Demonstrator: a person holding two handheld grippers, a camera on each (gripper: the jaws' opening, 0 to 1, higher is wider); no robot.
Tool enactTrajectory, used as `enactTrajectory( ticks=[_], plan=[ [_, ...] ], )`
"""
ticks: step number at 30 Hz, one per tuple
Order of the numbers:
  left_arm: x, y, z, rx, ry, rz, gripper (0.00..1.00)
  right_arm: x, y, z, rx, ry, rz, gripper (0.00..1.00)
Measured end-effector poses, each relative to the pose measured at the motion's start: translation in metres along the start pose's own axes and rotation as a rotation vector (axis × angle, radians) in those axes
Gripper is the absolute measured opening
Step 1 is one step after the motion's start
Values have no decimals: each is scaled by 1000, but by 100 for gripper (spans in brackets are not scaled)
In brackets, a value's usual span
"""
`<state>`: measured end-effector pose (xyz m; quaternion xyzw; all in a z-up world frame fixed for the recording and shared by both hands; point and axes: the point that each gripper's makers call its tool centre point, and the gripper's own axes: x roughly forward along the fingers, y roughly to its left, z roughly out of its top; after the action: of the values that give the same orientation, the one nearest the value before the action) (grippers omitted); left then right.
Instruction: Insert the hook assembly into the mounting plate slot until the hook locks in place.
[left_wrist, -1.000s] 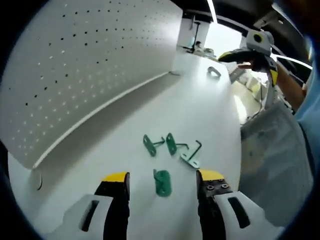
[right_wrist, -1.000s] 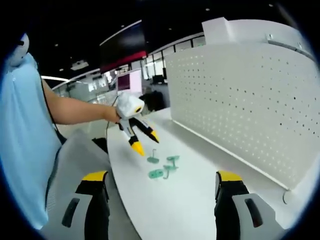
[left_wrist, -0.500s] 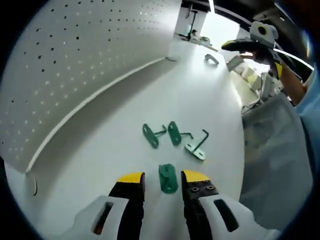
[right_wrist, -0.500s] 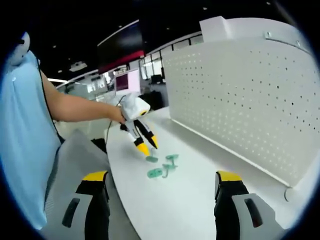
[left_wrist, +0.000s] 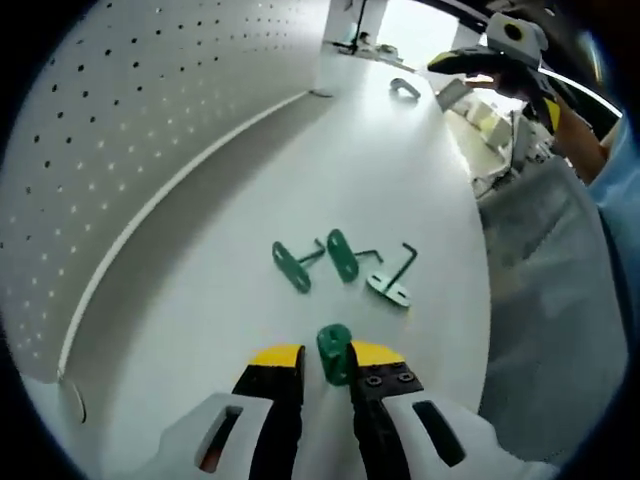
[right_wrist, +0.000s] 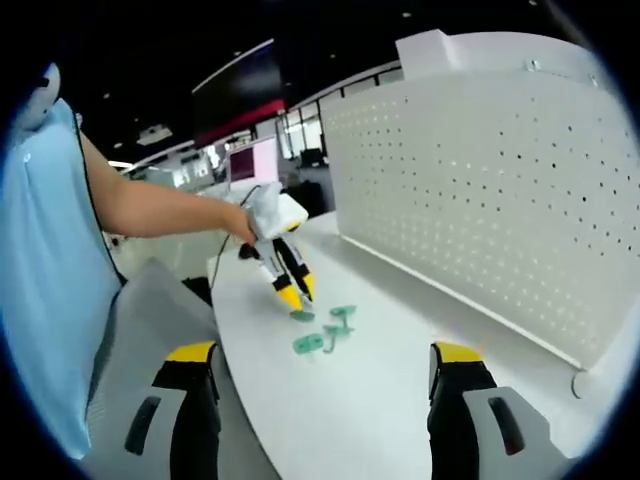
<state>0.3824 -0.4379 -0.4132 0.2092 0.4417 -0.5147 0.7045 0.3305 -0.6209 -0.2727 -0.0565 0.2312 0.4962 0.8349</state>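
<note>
Green plate (left_wrist: 334, 352) gripped between left gripper (left_wrist: 325, 357) jaws on white surface (left_wrist: 400, 180) | three hooks (left_wrist: 340, 266) just beyond | right gripper (right_wrist: 318, 352) jaws wide open, empty

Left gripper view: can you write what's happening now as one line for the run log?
left tool: closing around green mounting plate on white table | right tool: open, empty | three hook pieces: lying loose | pegboard: behind

This looks like an industrial workshop or open-plan lab. A white workbench (right_wrist: 340, 400) is backed by a white perforated pegboard panel (right_wrist: 480, 200). Beyond it, the right gripper view shows a large dark hall with ceiling strip lights (right_wrist: 235, 65), glass partitions (right_wrist: 320, 125) and further workstations.
</note>
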Motion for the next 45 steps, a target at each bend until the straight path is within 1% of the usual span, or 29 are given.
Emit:
enactTrajectory(
  ticks=[6, 9, 15, 18, 24, 27, 29, 45],
  plan=[
    [0, 2, 1, 5, 11, -3, 17, -1, -1, 2, -7, 0, 0, 87],
    [1, 4, -1, 17, 41, -5, 16, 0, -1, 1, -8, 2, 0, 87],
    [3, 1, 0, 20, 61, -25, 15, 0, -2, 0, -9, 5, -1, 87],
    [6, 0, -3, 39, 89, -33, 14, 0, -2, 0, -7, 4, -1, 87],
    [7, -2, -2, 46, 95, -45, 13, -2, -3, -2, -5, 11, -7, 87],
    [7, -2, -4, 58, 112, -43, 12, -3, -4, -2, -5, 11, -9, 87],
    [7, -2, -4, 57, 113, -46, 11, -3, -4, -1, -6, 11, -10, 87],
    [9, -4, -8, 65, 155, -60, 10, -5, -3, -1, -10, 12, -15, 87]
  ],
)
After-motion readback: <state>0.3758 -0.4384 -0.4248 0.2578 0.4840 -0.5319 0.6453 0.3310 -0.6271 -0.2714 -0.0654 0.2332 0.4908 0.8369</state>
